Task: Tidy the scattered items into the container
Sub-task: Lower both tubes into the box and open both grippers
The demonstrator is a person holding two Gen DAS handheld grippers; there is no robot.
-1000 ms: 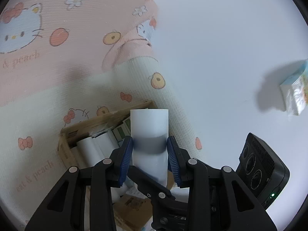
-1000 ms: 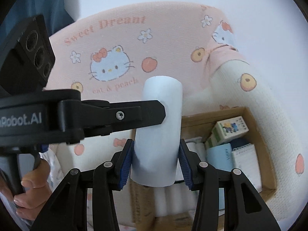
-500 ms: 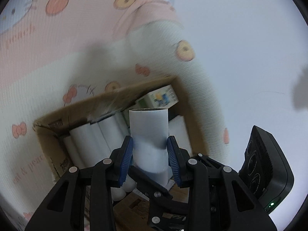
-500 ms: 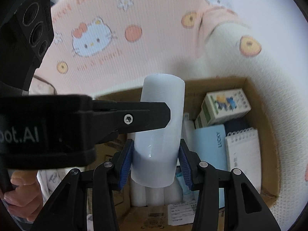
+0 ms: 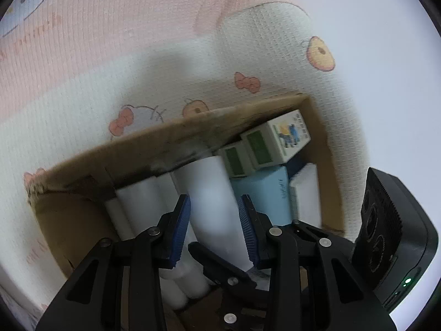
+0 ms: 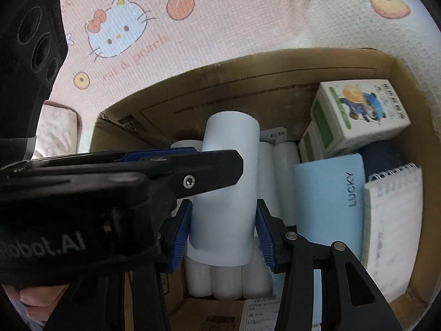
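Over the box (image 6: 275, 82), both grippers are holding one white roll (image 6: 224, 193) from two sides.

Box: brown cardboard, open-topped, sitting on a pink and cream blanket (image 6: 193, 35). Its far wall is standing clear above the contents; its right wall (image 5: 328, 165) is running close beside the packed goods.

Contents, left to right in the right wrist view: white rolls (image 6: 226, 284) lying side by side; a blue booklet (image 6: 330, 207) marked LUCKY; a spiral notepad (image 6: 394, 226) against the right wall; two green-and-white cartons (image 6: 358, 115) stacked in the far right corner. Bare cardboard is showing left of the rolls, partly hidden by the left gripper.

Left gripper (image 5: 215, 226): pointing steeply down, its blue pads pinching the roll (image 5: 212, 207), which is hanging above the lying rolls (image 5: 137, 207). In the right wrist view it is crossing sideways in front of the roll (image 6: 193, 154).

Right gripper (image 6: 223, 234): also pointing steeply down, pads pressing on the roll's lower half. A hand (image 6: 35, 298) is showing at the lower left edge.

Roll: upright between the pads, over the box's left-middle part.
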